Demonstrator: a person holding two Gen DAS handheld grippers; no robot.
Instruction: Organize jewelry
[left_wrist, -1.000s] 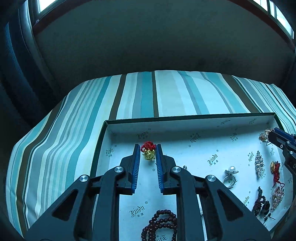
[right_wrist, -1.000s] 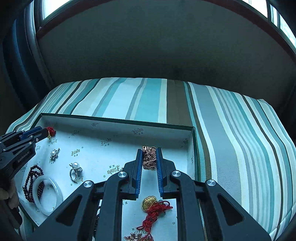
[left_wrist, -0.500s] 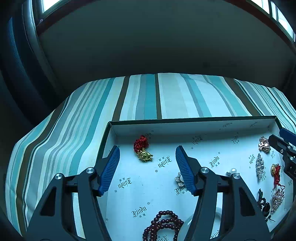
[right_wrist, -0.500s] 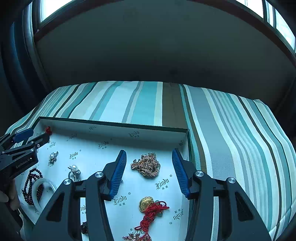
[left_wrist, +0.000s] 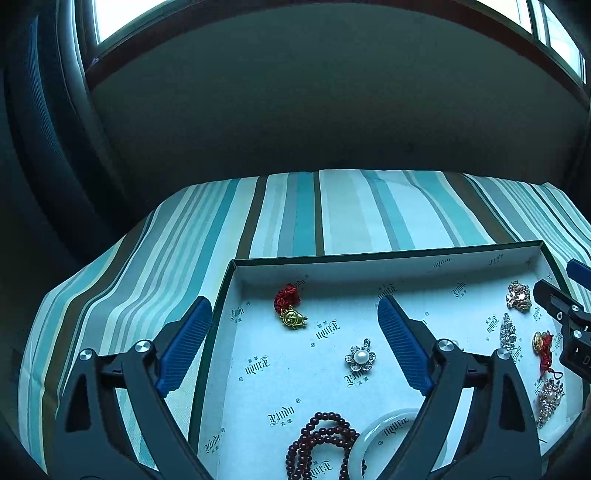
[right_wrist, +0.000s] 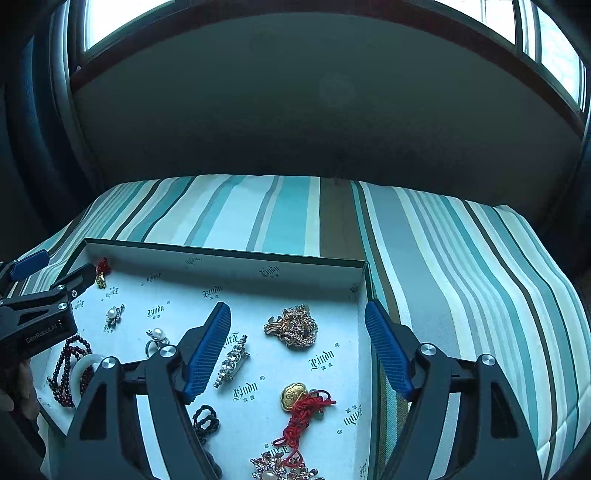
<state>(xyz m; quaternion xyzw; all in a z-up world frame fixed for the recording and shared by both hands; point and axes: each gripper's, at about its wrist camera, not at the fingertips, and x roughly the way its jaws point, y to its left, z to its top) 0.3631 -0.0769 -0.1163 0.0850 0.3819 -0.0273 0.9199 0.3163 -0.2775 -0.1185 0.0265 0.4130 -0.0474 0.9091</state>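
Observation:
A shallow white-lined box (left_wrist: 369, 263) lies on a striped cloth and holds the jewelry. My left gripper (left_wrist: 293, 347) hangs over the box's left end with its jaws opening. A gold charm with a red knot (left_wrist: 290, 309) lies loose on the lining beyond the tips, touching neither pad. My right gripper (right_wrist: 298, 350) hovers over the right end, its jaws also opening. A tangled gold chain piece (right_wrist: 294, 327) rests on the lining between the pads and touches neither.
A pearl flower brooch (left_wrist: 360, 358), dark bead bracelet (left_wrist: 321, 443) and white bangle (left_wrist: 384, 437) lie at the left. A rhinestone clip (right_wrist: 232, 360), gold ingot charm on red cord (right_wrist: 297, 397) and pearl ring (right_wrist: 157, 338) lie at the right. Striped cloth (right_wrist: 461, 266) surrounds the box.
Both grippers were shut, the left on the red-knot charm and the right on the gold chain piece. Both have opened wide and lifted slightly; each piece now lies free on the lining.

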